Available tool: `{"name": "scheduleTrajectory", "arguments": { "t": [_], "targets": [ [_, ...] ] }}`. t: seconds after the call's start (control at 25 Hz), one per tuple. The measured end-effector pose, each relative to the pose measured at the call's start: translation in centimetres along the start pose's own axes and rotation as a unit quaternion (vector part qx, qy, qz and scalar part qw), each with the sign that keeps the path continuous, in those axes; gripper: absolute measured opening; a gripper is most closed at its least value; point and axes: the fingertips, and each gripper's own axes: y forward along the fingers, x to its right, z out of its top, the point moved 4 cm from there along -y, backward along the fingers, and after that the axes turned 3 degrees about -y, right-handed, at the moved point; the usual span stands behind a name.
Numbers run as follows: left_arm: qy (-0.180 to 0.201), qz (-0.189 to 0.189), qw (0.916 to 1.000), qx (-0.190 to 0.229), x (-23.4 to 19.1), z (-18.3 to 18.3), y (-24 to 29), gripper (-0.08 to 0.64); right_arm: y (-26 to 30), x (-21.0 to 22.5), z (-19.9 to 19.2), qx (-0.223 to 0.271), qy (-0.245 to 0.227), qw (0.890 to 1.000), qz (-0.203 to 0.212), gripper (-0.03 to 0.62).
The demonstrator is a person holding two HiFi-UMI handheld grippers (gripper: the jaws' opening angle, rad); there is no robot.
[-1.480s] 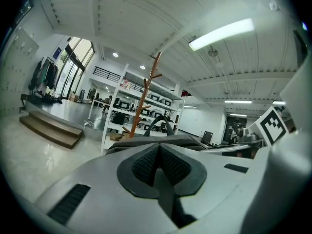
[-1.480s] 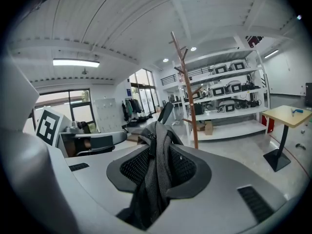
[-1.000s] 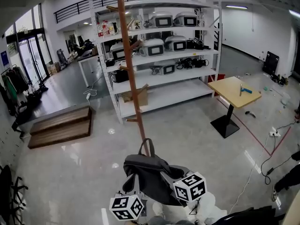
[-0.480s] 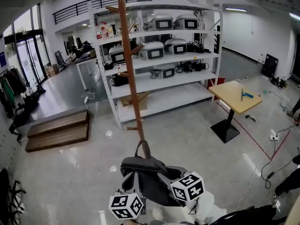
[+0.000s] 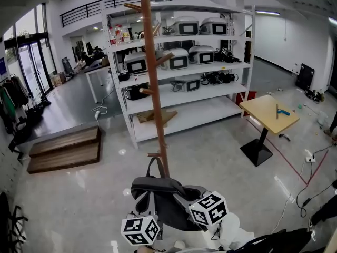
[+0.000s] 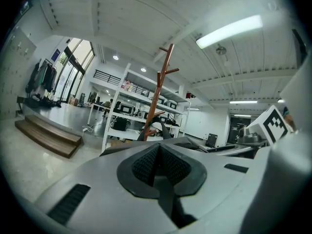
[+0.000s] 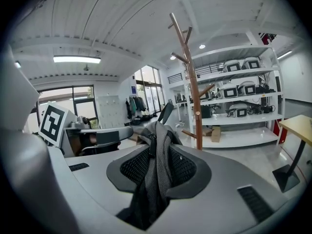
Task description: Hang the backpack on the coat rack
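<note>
Both tongs and the backpack (image 5: 163, 196) have drawn closer to the coat rack (image 5: 154, 88), which now stands larger and a little further right in the head view. The dark grey bag is carried above the floor (image 5: 226, 157), just near of the rack's lower pole. Its carry loop rises beside the pole, though whether it touches the pole cannot be told. The right tongs (image 7: 156, 165) are clamped on a fold of the bag's grey mesh fabric. The left tongs (image 6: 158, 162) are closed to a thin seam at the bag's near left edge, and what they pinch is not clear. The floor is glossy pale grey, with a red line (image 5: 284, 152) and loose cables (image 5: 305, 183) on the right. Far behind the rack, white shelving (image 5: 181, 94) holds rows of grey devices. To the right is a small wooden counter (image 5: 263, 115) on a black foot, with a blue object on it. On the left lie low wooden steps (image 5: 63, 149), and further left are hanging clothes (image 5: 8, 104) and glass doors (image 5: 31, 62). A railed balcony (image 5: 105, 7) runs along the far wall.
</note>
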Motion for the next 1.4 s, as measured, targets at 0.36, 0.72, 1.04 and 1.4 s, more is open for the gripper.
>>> {"name": "scheduleTrajectory", "arguments": {
  "t": [0.36,0.72,1.04,1.4],
  "targets": [
    [-0.02,0.008,0.9998,0.0,-3.5,0.7,3.4,0.002,4.5,1.2,1.2,-0.003,-0.005,1.0,0.016,0.11],
    [-0.019,0.02,0.9994,0.019,-4.2,2.9,5.0,0.002,7.1,2.1,2.3,-0.029,-0.041,0.998,0.04,0.11],
    [-0.008,0.036,0.9975,0.06,-4.8,6.4,4.1,0.002,6.8,2.9,7.7,-0.003,-0.101,0.993,0.065,0.11],
    [0.005,0.032,0.9947,0.098,-3.7,9.1,4.5,0.002,5.6,4.0,14.7,0.034,-0.096,0.992,0.081,0.11]
  ]
}}
